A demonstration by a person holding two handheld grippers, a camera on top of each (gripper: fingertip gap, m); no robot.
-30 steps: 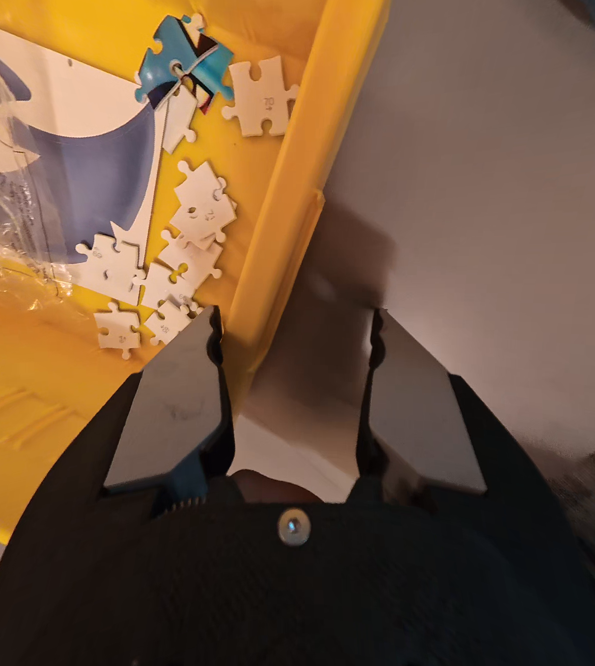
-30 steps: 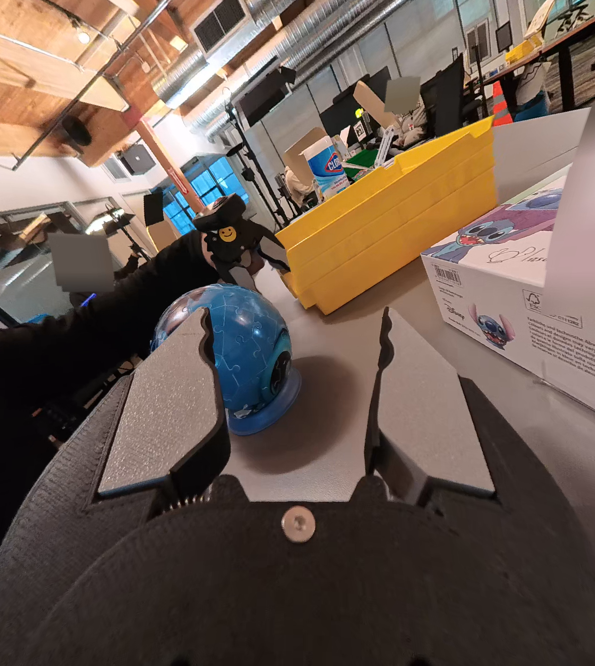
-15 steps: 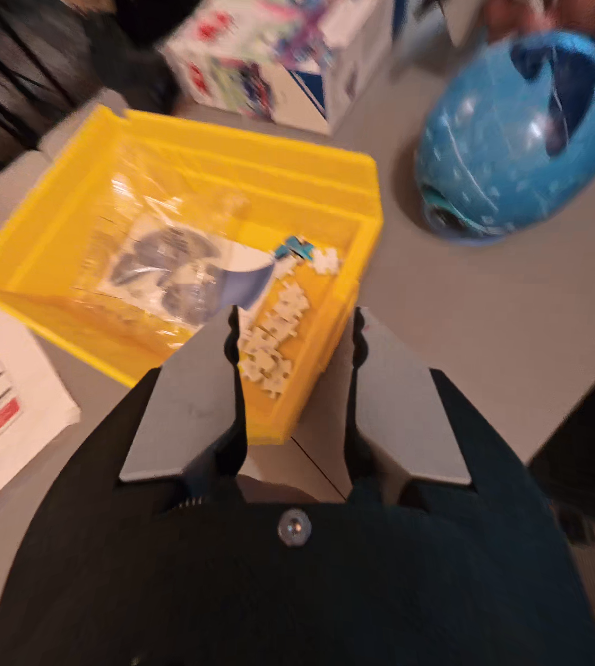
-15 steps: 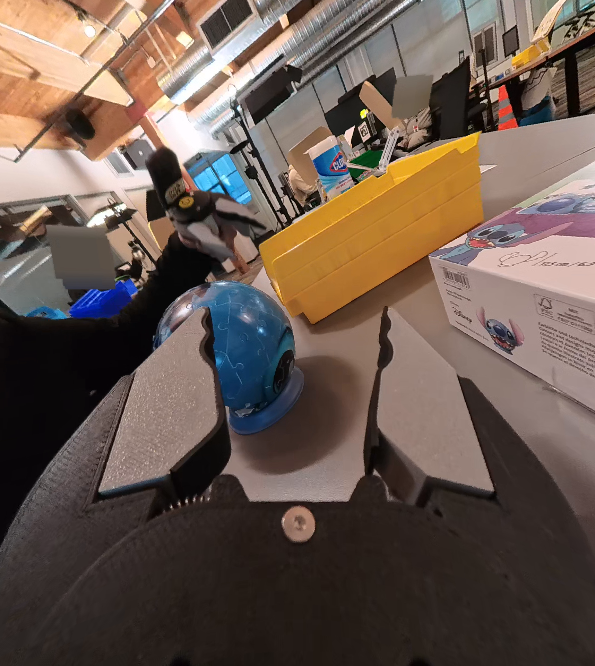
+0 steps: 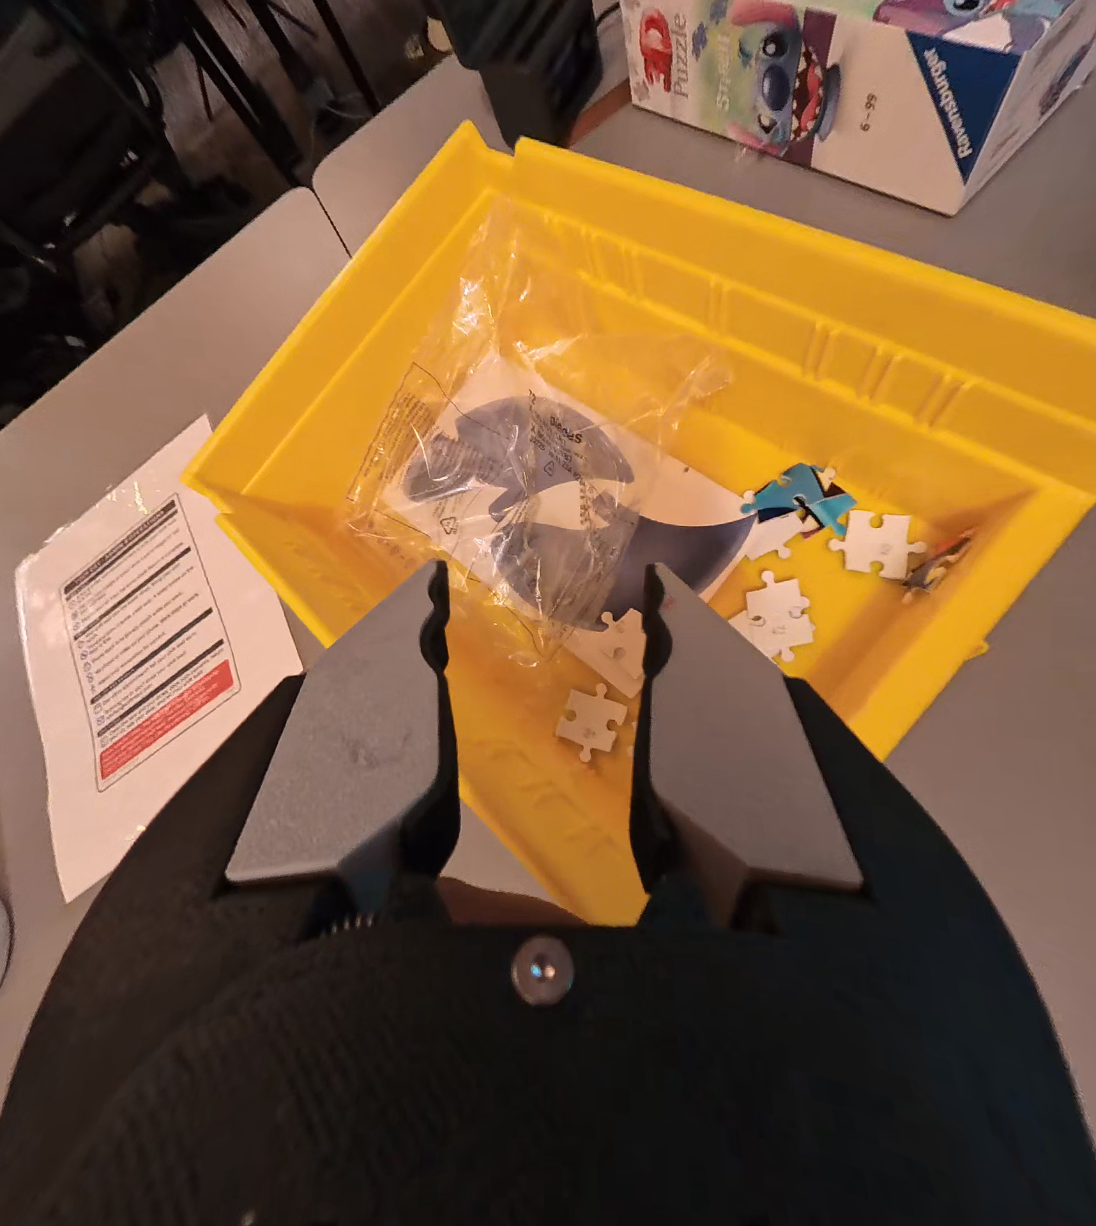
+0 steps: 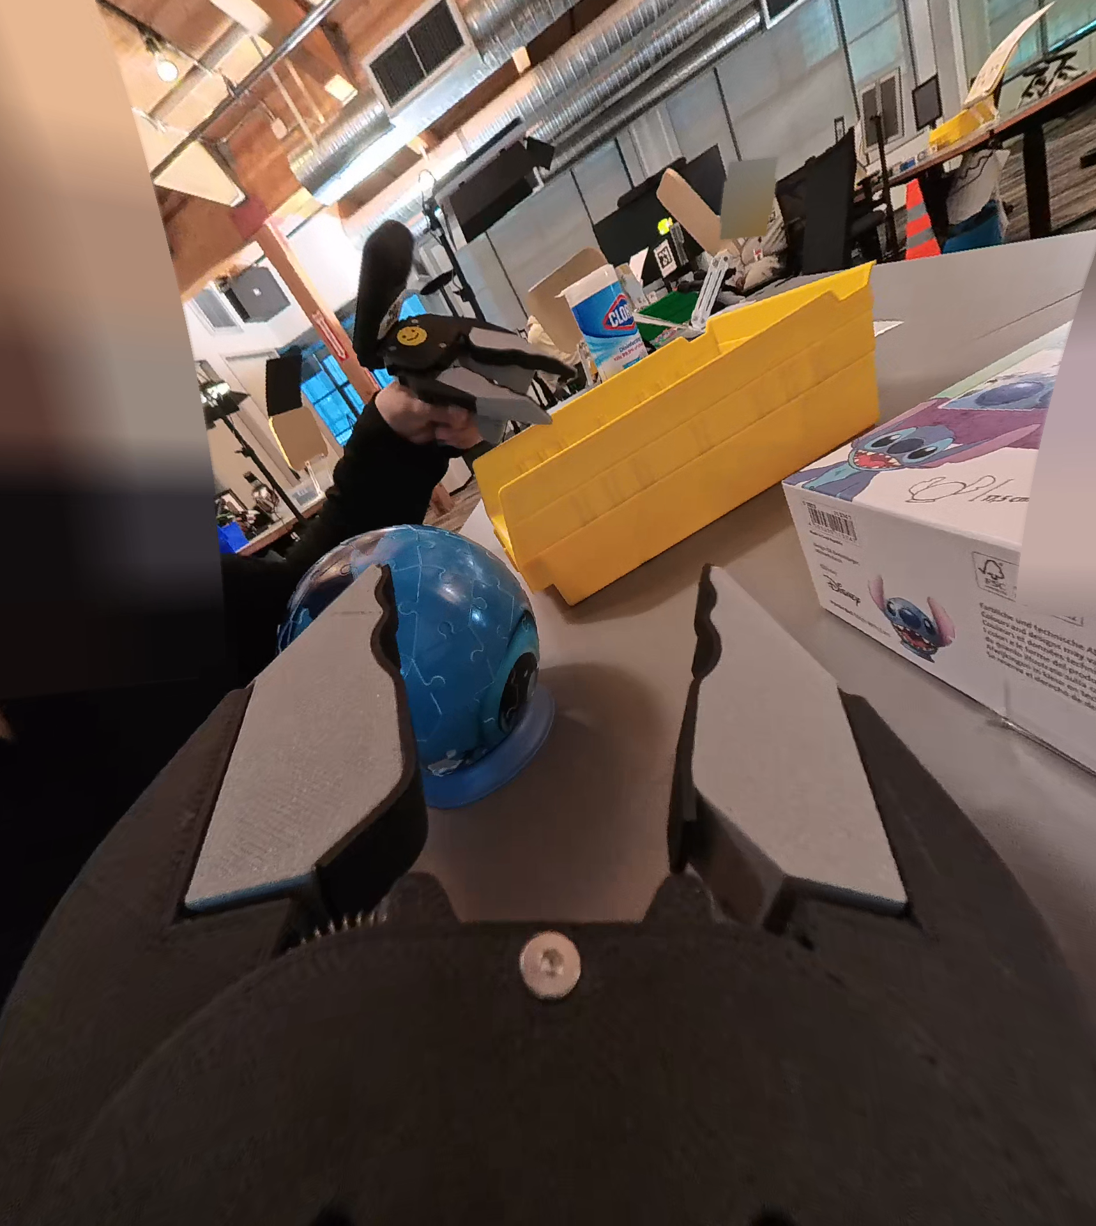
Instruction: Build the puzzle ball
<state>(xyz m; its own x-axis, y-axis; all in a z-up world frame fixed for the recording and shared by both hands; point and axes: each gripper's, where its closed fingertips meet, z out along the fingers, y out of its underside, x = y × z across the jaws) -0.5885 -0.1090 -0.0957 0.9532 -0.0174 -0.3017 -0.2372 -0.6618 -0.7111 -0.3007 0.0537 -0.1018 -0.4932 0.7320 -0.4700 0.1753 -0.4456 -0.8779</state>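
left tool (image 5: pixel 542 584) risen above bin (image 5: pixel 930 345)

Grey table (image 5: pixel 213 318) carries a yellow bin (image 5: pixel 797 278), puzzle box (image 5: pixel 864 99) behind it, printed sheet (image 5: pixel 134 630) near its left edge, puzzle ball (image 6: pixel 459 663) on its stand.

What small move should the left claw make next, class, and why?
Probably lower the open, empty left claw into the yellow bin toward the loose white puzzle piece nearest its tips. The claw hangs above the bin, and the puzzle ball waits on its blue stand by the open right claw.
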